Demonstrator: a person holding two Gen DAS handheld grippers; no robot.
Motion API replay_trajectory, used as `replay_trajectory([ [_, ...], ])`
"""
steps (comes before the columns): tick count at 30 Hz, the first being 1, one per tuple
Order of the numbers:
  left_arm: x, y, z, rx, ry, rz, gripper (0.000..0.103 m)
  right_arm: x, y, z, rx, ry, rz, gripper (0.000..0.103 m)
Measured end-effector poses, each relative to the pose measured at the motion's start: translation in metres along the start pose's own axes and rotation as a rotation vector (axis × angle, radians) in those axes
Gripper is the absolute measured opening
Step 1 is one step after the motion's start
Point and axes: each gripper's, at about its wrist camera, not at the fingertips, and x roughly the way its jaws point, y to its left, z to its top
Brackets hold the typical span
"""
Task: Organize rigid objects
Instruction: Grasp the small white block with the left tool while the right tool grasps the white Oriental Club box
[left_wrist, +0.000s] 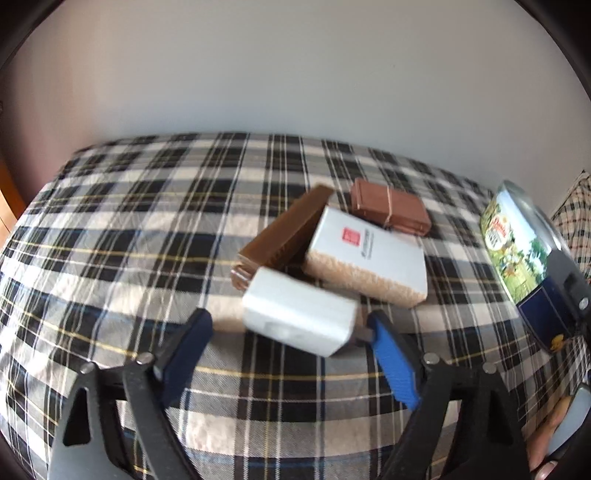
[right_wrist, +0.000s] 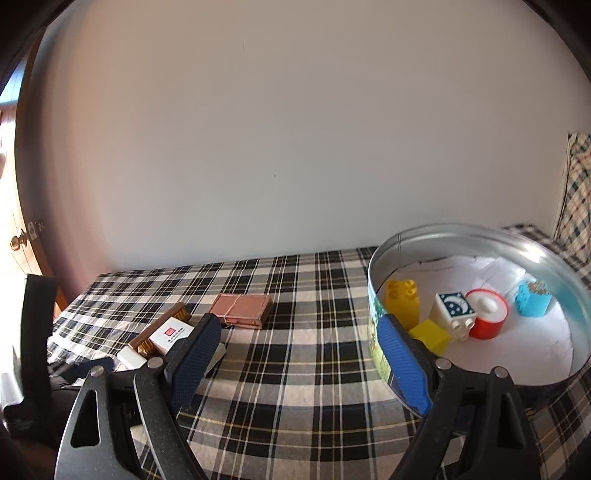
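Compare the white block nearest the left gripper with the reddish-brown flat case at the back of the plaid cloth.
The white block is plain, pale and chunky; the brown case is reddish-brown, flatter and has a thin band around it. The block sits at the near end of the cluster, next to the long brown brush; the case lies at the far end. The block appears tilted; the case lies flat. Both are boxy and still outside the round tin.

Both views are taken from fisheye cameras mounted behind the fingers, which fill the lower part of each frame. The left wrist view is angled steeply down at the plaid-covered bed (left_wrist: 147, 229), close to a white box (left_wrist: 299, 314) at centre. The right wrist view is tilted less, with much wall shown above. Shared by both are the brown case (left_wrist: 389, 210) (right_wrist: 242, 309), the white-labelled brush (left_wrist: 365, 258) (right_wrist: 170, 334) and the round tin (left_wrist: 517, 243) (right_wrist: 461, 236).
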Motion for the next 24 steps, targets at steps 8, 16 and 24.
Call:
replay_trajectory([
  [8, -0.006, 0.003, -0.003, 0.002, -0.012, -0.004, 0.065, 0.003, 0.002, -0.003, 0.001, 0.047, 0.039, 0.088],
  [16, -0.026, 0.013, -0.001, -0.007, -0.089, 0.044, 0.041, 0.025, 0.022, 0.000, -0.108, 0.133, 0.137, 0.088],
  [24, -0.021, 0.037, 0.005, -0.044, -0.055, 0.070, 0.034, 0.076, 0.074, 0.000, -0.328, 0.275, 0.234, 0.088],
])
